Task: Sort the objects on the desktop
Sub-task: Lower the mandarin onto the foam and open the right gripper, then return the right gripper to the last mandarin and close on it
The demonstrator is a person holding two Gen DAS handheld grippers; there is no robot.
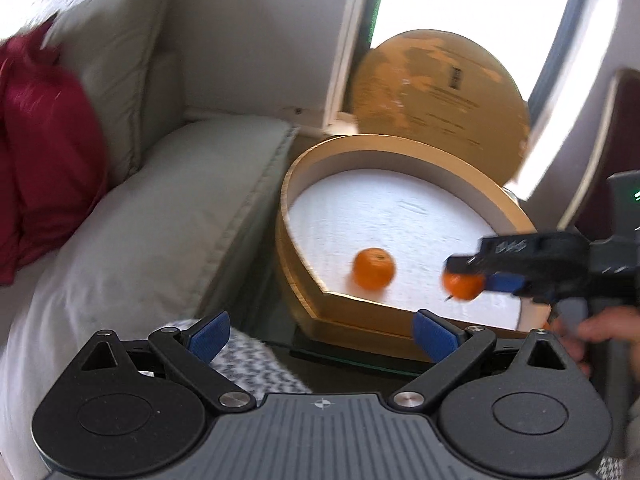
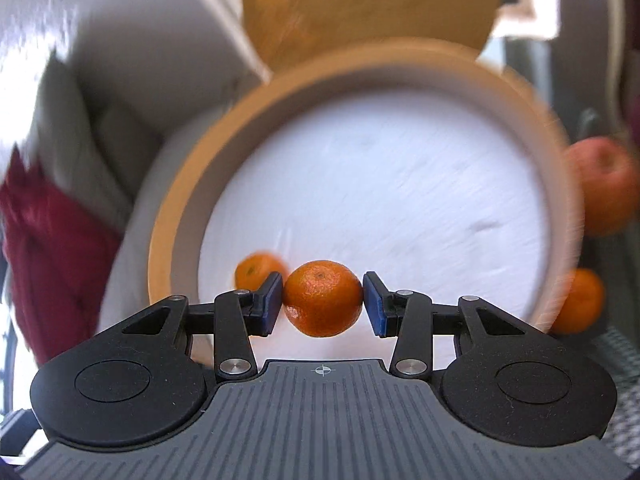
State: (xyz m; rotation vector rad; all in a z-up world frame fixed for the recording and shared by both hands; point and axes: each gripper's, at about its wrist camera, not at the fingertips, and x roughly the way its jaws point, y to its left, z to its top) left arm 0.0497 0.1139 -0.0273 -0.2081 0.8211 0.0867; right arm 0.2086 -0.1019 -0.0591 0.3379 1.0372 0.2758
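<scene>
So the biggest thing here is the pale sofa (image 1: pixel 132 184) on the left with a dark red cushion (image 1: pixel 44 152) slumped on it, and right beside it a heart-shaped wooden box (image 1: pixel 304 184) with a white lining, sitting on a glass table (image 1: pixel 276 320). Its lid (image 1: pixel 436 100) is propped upright at the far side against the window frame.

The right gripper (image 2: pixel 323 300) comes in level from the right, out over the near part of the box, and you can see a bit of the person's hand (image 1: pixel 596 332) on its handle. Its blue pads (image 2: pixel 272 300) are pressed onto the two sides of a tangerine (image 2: pixel 323 298), so it's clamped on that one, held just above the white lining. The fruit looks bright orange and dimpled, stem dimple facing up.

The left gripper (image 1: pixel 322 338) hangs back at the near edge of the box, tilted down a little, fingers spread wide with nothing between them.

A second tangerine (image 1: pixel 374 274) already lies inside the box, left of the held one. Outside the box on the right there's a reddish apple (image 2: pixel 608 188) and nearer, another tangerine (image 2: pixel 580 300) touching the box wall. Everything's a bit motion-blurred.
</scene>
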